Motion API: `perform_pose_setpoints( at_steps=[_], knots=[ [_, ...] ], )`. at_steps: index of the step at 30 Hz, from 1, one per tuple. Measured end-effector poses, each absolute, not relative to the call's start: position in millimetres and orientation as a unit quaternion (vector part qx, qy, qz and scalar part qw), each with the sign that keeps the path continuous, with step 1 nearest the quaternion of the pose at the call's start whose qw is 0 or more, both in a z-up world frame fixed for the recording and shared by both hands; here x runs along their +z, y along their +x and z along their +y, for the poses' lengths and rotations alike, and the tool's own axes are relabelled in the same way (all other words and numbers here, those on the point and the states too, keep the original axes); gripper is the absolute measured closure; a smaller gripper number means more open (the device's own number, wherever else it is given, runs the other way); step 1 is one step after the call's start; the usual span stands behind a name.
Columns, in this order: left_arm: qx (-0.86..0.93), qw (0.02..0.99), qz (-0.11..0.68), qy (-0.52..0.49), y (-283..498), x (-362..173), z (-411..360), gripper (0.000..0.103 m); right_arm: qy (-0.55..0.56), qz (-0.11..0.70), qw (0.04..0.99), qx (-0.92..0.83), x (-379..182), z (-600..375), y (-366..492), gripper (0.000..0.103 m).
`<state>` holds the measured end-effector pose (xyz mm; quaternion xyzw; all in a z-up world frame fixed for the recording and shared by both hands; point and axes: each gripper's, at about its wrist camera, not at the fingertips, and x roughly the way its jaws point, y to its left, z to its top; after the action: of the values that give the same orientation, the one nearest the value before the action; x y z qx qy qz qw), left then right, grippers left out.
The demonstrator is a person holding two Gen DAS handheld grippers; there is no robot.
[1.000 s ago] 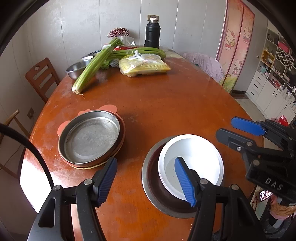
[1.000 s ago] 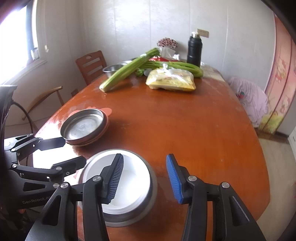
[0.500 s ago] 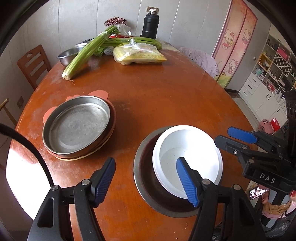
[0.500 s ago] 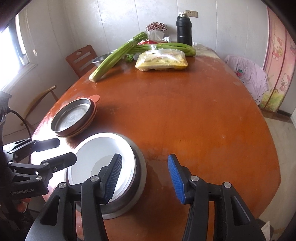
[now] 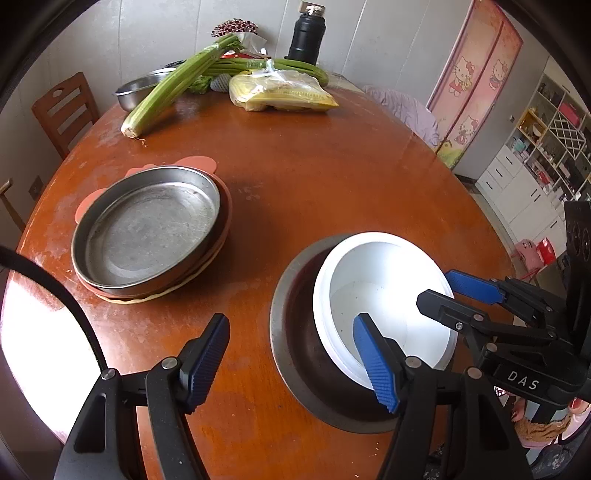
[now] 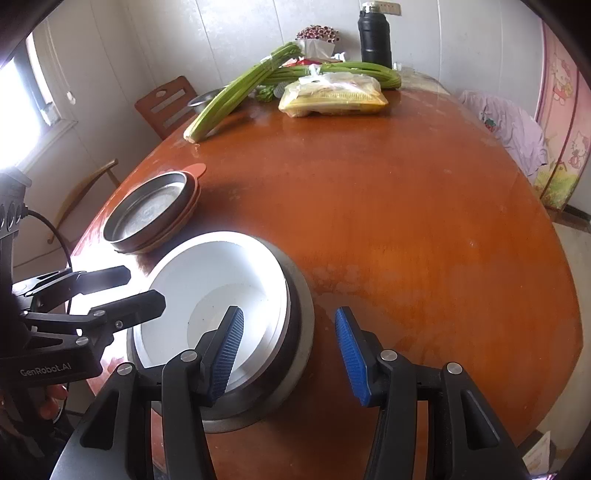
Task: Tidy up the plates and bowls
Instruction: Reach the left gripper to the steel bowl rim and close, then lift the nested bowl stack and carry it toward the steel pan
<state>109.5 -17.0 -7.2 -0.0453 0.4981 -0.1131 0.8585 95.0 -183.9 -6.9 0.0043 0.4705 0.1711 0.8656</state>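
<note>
A white bowl sits nested inside a steel bowl near the front edge of the brown table; both show in the right wrist view, white bowl, steel bowl. A steel plate rests on a stack of plates over a pink mat at the left, also in the right wrist view. My left gripper is open, straddling the bowls' left rim from above. My right gripper is open, straddling their right rim. Both are empty.
At the table's far end lie celery stalks, a bag of yellow food, a steel bowl and a black flask. A wooden chair stands at the left. The table edge runs close on the right.
Both grippers have moved up and back, tilting down over the nested bowls. They stay open. The bowls and plates have not moved.
</note>
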Motion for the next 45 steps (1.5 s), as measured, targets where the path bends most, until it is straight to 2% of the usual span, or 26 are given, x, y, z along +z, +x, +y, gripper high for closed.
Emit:
perform_pose_setpoints(
  at_steps=[34, 40, 45],
  knots=[
    [-0.106, 0.842, 0.528, -0.028, 116, -30, -29, 0.03, 0.025, 0.513, 0.833, 0.205, -34, -177, 101, 0.049],
    [-0.111, 0.836, 0.536, -0.032, 117, -34, -31, 0.034, 0.027, 0.512, 0.833, 0.208, -33, -177, 99, 0.049],
    [-0.119, 0.835, 0.536, -0.035, 117, -34, -33, 0.04, 0.027, 0.513, 0.831, 0.212, -33, -175, 99, 0.052]
  ],
)
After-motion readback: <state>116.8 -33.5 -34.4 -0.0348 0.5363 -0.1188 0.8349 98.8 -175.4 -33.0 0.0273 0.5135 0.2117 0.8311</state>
